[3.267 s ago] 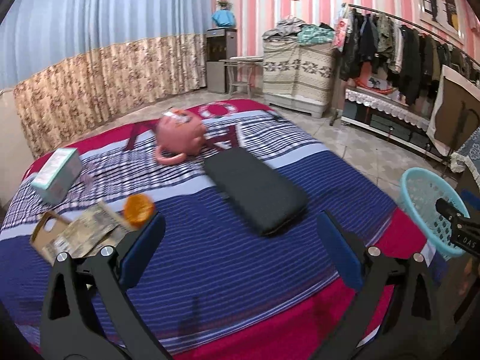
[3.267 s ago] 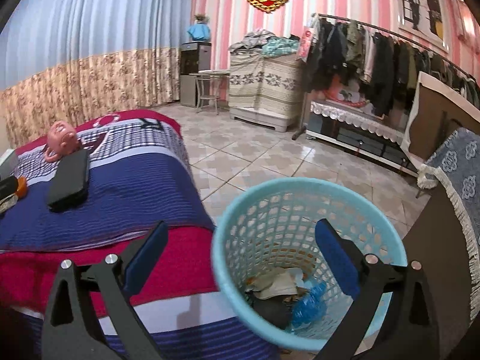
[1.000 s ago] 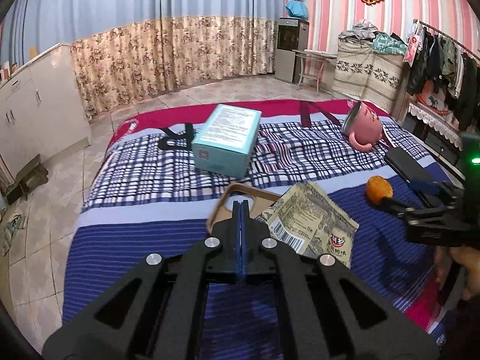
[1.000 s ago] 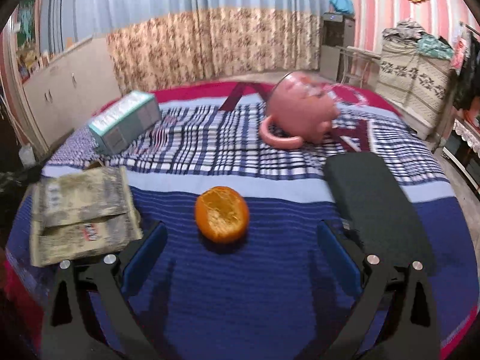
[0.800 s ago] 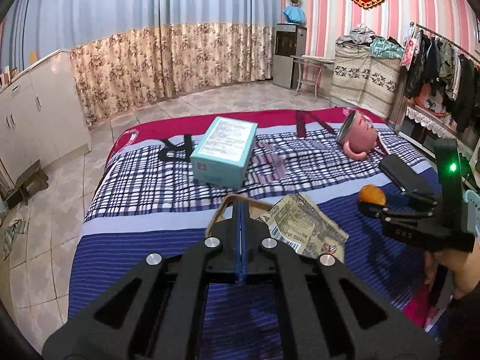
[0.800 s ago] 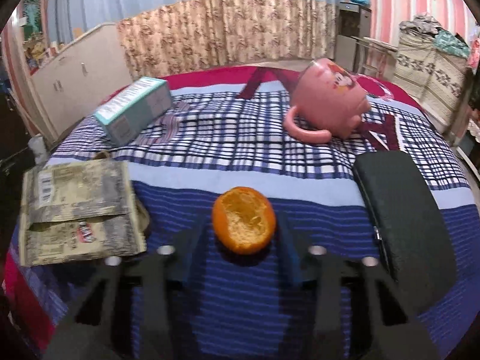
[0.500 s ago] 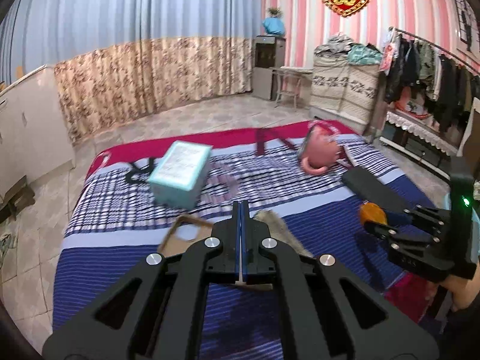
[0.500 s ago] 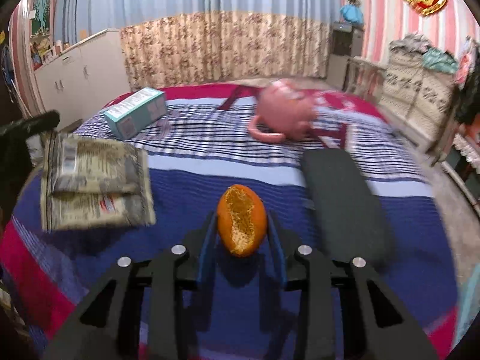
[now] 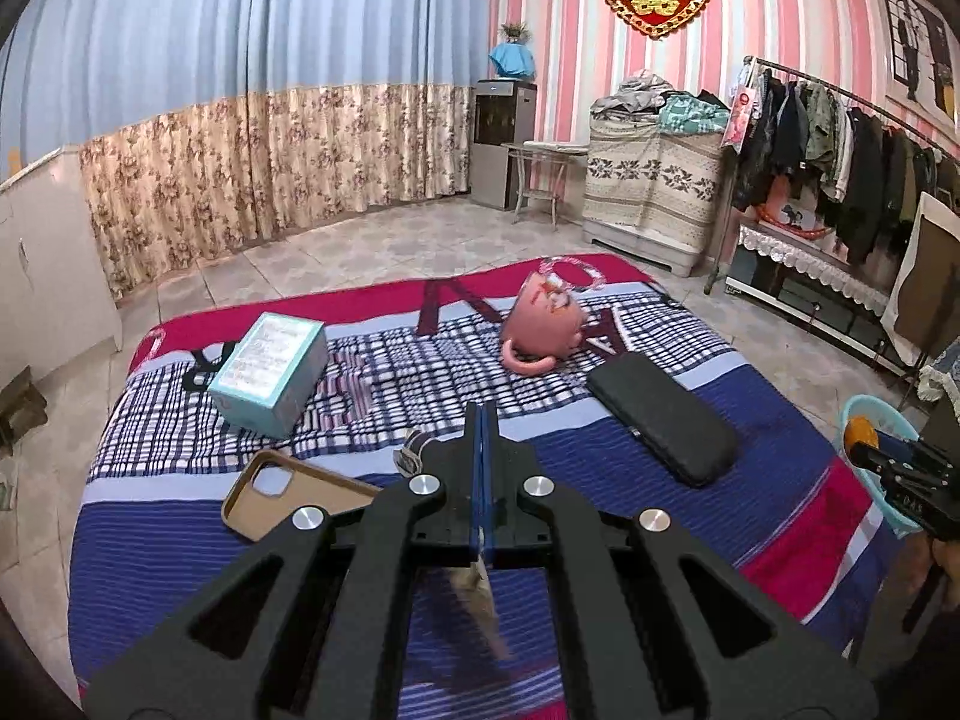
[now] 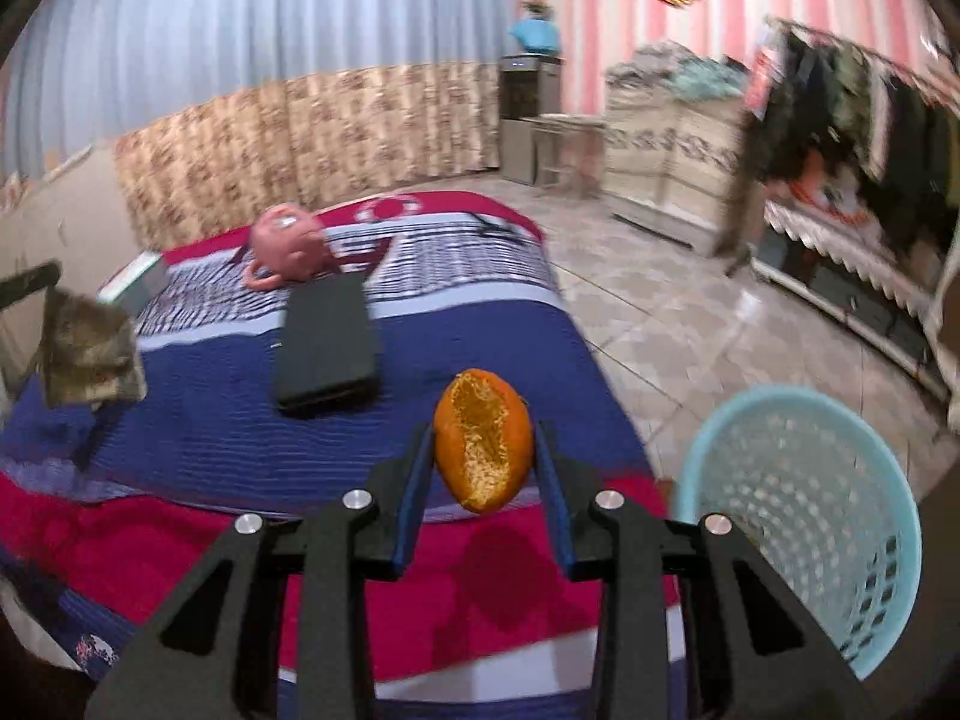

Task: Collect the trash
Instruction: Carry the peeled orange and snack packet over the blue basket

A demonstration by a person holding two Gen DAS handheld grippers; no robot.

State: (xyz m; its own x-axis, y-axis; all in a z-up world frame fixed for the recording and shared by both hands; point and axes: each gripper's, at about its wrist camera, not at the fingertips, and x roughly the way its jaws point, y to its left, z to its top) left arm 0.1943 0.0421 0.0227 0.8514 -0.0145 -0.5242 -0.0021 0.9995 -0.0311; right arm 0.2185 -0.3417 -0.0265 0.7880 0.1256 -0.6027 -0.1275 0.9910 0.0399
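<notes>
My right gripper (image 10: 483, 441) is shut on a torn orange peel (image 10: 480, 420) and holds it in the air past the bed's red edge, left of the light blue trash basket (image 10: 798, 408). The left wrist view shows that orange peel (image 9: 859, 431) over the basket's rim (image 9: 864, 405) at the far right. My left gripper (image 9: 482, 420) is shut on a crumpled snack wrapper (image 9: 485, 600), whose edge hangs below the fingers. In the right wrist view the wrapper (image 10: 90, 354) dangles at the far left, lifted off the bed.
On the striped bed blanket (image 9: 180, 552) lie a pink mug (image 9: 543, 324) on its side, a black case (image 9: 660, 420), a teal box (image 9: 270, 372) and a tan phone case (image 9: 282, 498). Tiled floor and a clothes rack (image 9: 840, 138) lie beyond.
The right gripper closed on the orange peel, lifted it off the bed and swung right to the basket. The left gripper rose and turned right, carrying the wrapper off the blanket.
</notes>
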